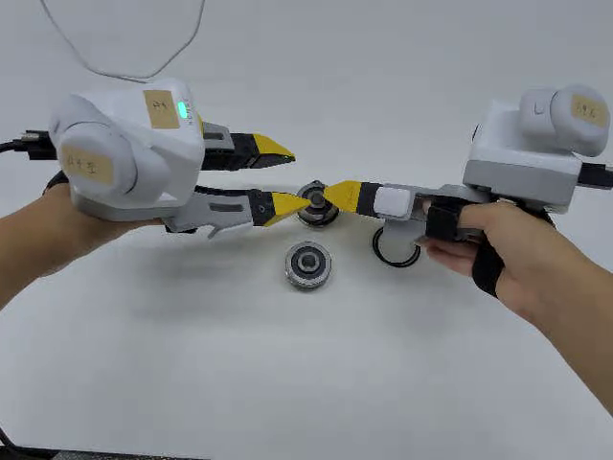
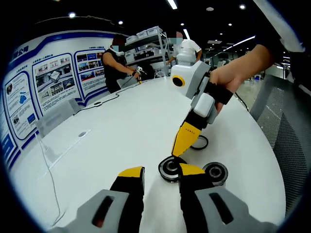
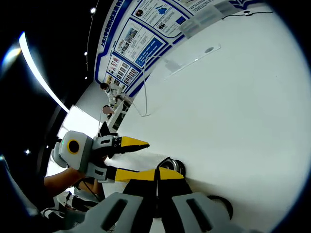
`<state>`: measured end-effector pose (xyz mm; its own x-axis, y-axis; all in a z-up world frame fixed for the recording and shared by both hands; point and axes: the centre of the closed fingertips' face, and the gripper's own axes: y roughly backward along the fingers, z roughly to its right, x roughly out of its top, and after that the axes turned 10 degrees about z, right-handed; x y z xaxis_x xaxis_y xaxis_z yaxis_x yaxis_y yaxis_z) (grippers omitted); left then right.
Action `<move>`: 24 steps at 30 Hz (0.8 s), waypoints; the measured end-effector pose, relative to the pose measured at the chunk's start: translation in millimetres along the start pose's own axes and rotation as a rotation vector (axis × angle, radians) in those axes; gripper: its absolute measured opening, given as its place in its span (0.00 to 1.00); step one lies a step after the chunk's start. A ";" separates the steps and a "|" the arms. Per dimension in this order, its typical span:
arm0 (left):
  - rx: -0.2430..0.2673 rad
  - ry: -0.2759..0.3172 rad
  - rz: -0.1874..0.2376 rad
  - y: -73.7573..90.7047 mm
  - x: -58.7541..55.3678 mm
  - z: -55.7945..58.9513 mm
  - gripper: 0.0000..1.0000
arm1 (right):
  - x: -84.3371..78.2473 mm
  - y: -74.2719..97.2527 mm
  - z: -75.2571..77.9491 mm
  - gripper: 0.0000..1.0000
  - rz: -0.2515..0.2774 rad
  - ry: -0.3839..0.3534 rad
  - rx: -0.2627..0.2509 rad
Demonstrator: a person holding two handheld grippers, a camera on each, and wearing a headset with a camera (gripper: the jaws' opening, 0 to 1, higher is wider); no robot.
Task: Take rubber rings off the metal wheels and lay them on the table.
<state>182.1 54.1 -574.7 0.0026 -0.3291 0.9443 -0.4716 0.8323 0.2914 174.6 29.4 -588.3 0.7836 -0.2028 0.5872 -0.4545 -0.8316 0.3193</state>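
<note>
Two metal wheels lie on the white table point(image 1: 287, 383). The far wheel point(image 1: 317, 204) point(image 2: 171, 168) point(image 3: 173, 165) sits between both grippers' yellow tips. My left gripper point(image 1: 295, 177) point(image 2: 161, 171) point(image 3: 148, 156) is open, its lower jaw beside that wheel. My right gripper point(image 1: 328, 195) point(image 2: 176, 154) point(image 3: 156, 174) is shut, and its tip touches the wheel's edge; whether it pinches a rubber ring I cannot tell. The near wheel point(image 1: 307, 264) point(image 2: 215, 173) lies free. A loose black rubber ring point(image 1: 395, 248) point(image 2: 199, 142) point(image 3: 218, 204) lies flat under the right gripper.
A thin grey cable point(image 1: 124, 67) loops over the back of the table. In the left gripper view, people point(image 2: 116, 63) stand at shelves beyond the table's far end, and a wall of posters point(image 2: 58, 77) runs along the left.
</note>
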 end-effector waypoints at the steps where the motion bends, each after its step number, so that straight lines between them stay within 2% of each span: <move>1: 0.007 -0.001 -0.004 2.5 -0.9 -1.9 0.28 | -0.2 -0.4 -0.8 0.01 0.000 0.000 0.002; 5: 0.023 0.003 -0.013 8.0 -3.3 -5.3 0.28 | 1.0 -2.7 -6.9 0.01 0.005 -0.001 0.015; 11: 0.045 0.027 -0.014 12.9 -3.0 -8.3 0.33 | -4.3 -4.4 -12.8 0.01 -0.016 -0.013 0.028; 13: 0.055 0.042 -0.008 13.9 -2.0 -10.0 0.35 | -5.5 -3.4 -18.1 0.01 -0.024 -0.021 0.051; 15: 0.069 0.050 -0.004 14.9 -0.9 -12.5 0.37 | -7.1 0.4 -31.8 0.01 -0.042 -0.048 0.114; 19: 0.092 0.063 0.007 16.3 2.4 -17.1 0.39 | -5.5 13.0 -38.9 0.01 -0.054 -0.038 0.147; 20: 0.096 0.066 0.008 16.4 2.8 -17.7 0.40 | -5.6 16.3 -38.7 0.02 -0.058 -0.033 0.148; 22: 0.105 0.075 0.011 16.6 3.6 -18.6 0.42 | -7.7 26.8 -29.6 0.02 -0.077 0.006 0.118; 24: 0.114 0.090 0.003 16.8 3.0 -18.5 0.45 | -7.3 37.1 -19.8 0.02 -0.077 0.000 0.093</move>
<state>190.5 75.4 -564.1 0.0772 -0.2811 0.9566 -0.5686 0.7757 0.2739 143.6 10.3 -566.0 0.8147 -0.1359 0.5637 -0.3513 -0.8891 0.2934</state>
